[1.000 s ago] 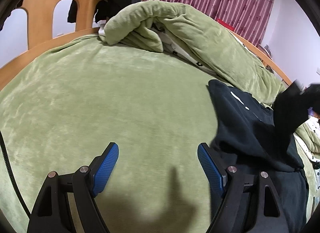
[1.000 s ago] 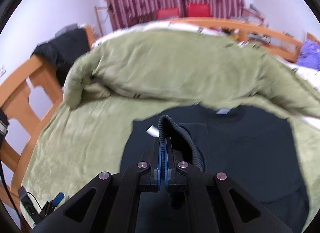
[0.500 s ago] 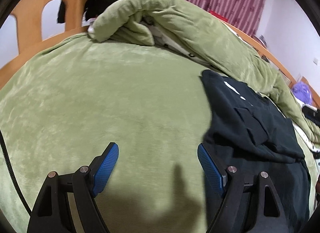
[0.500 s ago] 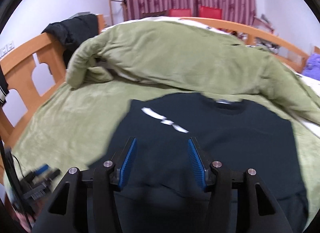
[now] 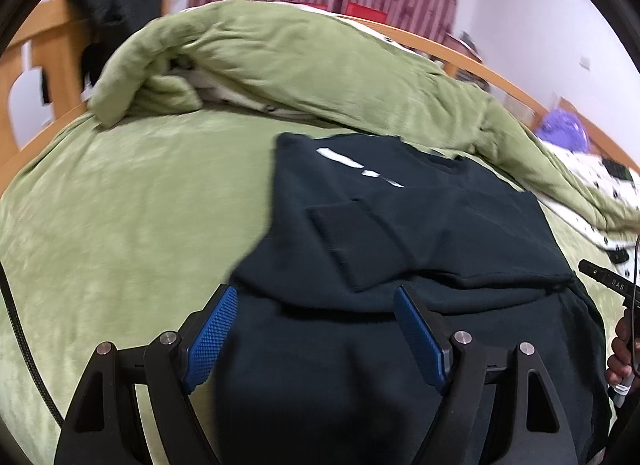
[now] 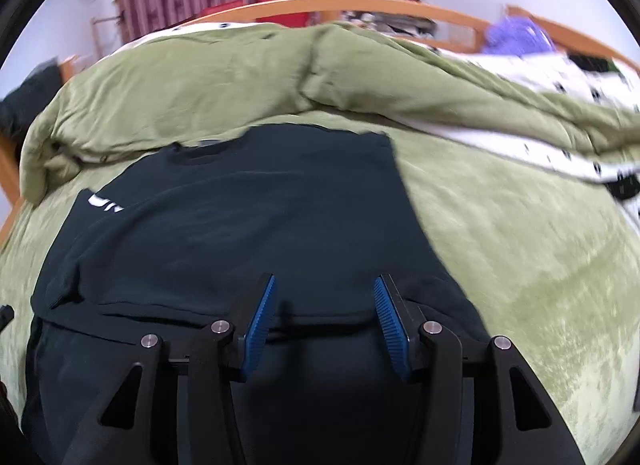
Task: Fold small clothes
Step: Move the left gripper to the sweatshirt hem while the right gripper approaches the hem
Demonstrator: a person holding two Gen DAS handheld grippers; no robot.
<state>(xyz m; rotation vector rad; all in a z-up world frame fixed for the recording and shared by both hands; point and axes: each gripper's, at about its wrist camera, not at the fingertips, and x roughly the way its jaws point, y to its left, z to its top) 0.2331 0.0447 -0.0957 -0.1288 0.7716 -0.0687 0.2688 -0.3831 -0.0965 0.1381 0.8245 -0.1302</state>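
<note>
A black T-shirt (image 5: 400, 233) with a white print lies flat on the green bed cover; its left sleeve is folded in over the body. It also shows in the right wrist view (image 6: 240, 225). My left gripper (image 5: 316, 325) is open and empty over the shirt's lower left part. My right gripper (image 6: 324, 317) is open and empty over the shirt's lower right part, near a fold edge.
A bunched green duvet (image 5: 280, 65) lies behind the shirt, also in the right wrist view (image 6: 240, 77). A wooden bed frame (image 5: 24, 65) with dark clothes on it stands at the left. Green bed cover (image 5: 120, 205) spreads left and also right (image 6: 520, 245) of the shirt.
My right gripper let go of the sleeve, which now lies folded over the shirt, and swung right. My left gripper moved right, from over the bare cover to over the shirt.
</note>
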